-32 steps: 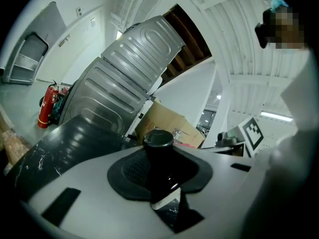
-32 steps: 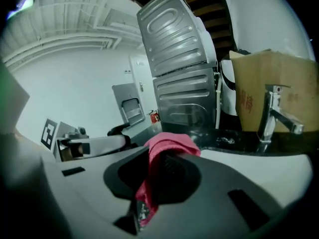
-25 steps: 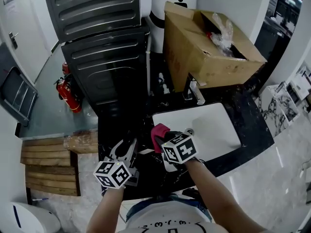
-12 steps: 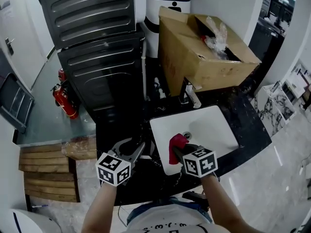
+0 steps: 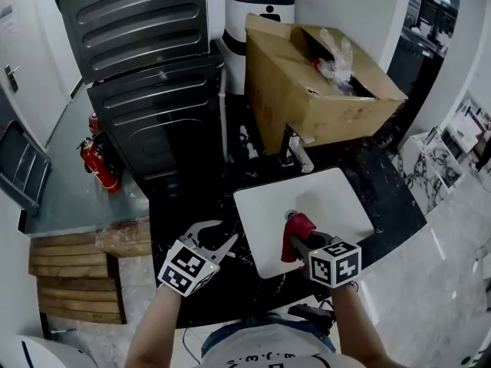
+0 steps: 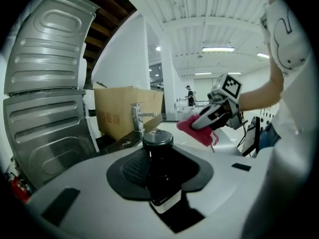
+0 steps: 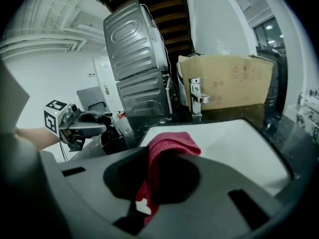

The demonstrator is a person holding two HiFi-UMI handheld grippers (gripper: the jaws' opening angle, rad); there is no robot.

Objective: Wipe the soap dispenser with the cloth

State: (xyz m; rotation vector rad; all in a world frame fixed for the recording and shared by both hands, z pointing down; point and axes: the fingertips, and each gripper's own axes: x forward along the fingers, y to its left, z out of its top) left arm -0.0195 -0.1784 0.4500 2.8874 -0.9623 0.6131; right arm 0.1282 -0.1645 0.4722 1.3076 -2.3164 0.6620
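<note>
The soap dispenser (image 6: pixel 158 156), a black bottle with a round black cap, stands upright between the dark pads of my left gripper (image 5: pixel 217 241), which is shut on it. Those jaws have just eased open slightly, with the bottle still between them. In the head view the gripper hangs over the black counter (image 5: pixel 199 205), left of the sink. My right gripper (image 5: pixel 296 241) is shut on a folded red cloth (image 5: pixel 296 227) over the front of the white sink (image 5: pixel 337 198). The cloth (image 7: pixel 168 153) hangs apart from the bottle, to its right.
A chrome faucet (image 5: pixel 294 152) stands behind the sink, with a large open cardboard box (image 5: pixel 314 83) behind it. A dark metal appliance (image 5: pixel 153 90) fills the back left. A red fire extinguisher (image 5: pixel 98 159) and wooden pallets (image 5: pixel 73 271) are on the floor to the left.
My right gripper has carried the cloth rightwards from beside the left gripper to over the sink. The left gripper has rolled and shifted a little, with the bottle still in it.
</note>
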